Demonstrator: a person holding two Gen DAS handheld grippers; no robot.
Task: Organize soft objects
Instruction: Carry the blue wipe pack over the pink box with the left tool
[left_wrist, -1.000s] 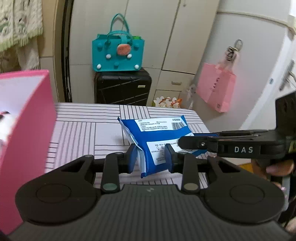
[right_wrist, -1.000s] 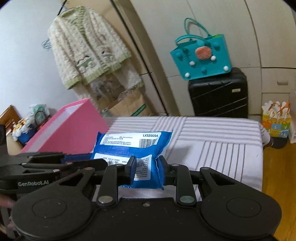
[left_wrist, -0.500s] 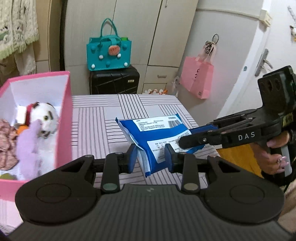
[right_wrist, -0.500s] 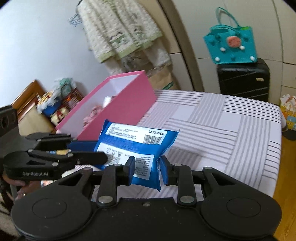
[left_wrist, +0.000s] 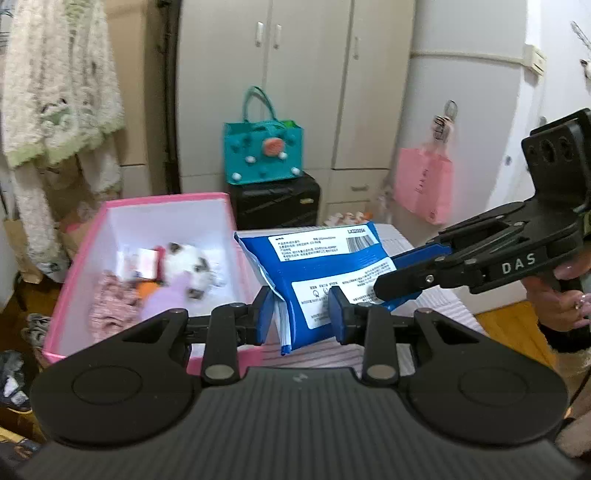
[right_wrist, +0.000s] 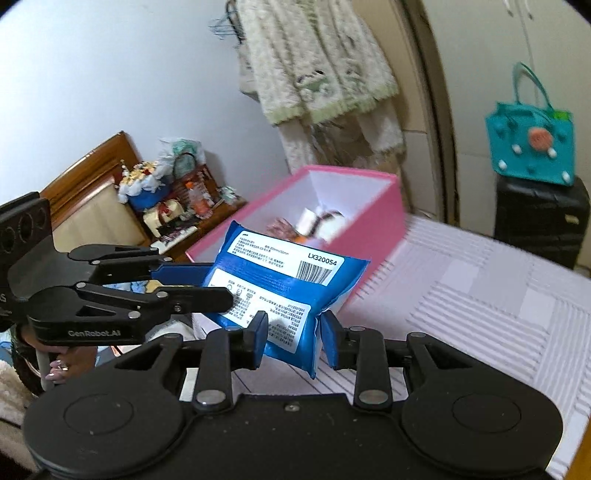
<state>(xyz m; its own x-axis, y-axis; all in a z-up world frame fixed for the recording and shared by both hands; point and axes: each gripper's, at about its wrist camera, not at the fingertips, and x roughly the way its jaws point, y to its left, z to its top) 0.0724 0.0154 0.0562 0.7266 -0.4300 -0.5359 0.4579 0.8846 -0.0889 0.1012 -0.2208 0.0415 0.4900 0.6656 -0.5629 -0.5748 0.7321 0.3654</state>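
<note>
Blue soft pack (left_wrist: 325, 273), white printed labels and barcode: held in the air above the striped surface (right_wrist: 480, 295), just beside the pink box (left_wrist: 92, 251). Left gripper (left_wrist: 301, 314): jaws narrowly parted, clamped on the pack's near left corner. Right gripper (right_wrist: 293, 338): jaws narrowly parted, closed around the opposite corner; pad contact on one side is unclear. Pink box: open-topped, white inside, holding a white plush toy (left_wrist: 188, 266), lilac and pink fabric items. Teal handbag (left_wrist: 264, 153): set on a black suitcase (left_wrist: 275, 201), well behind.
</note>
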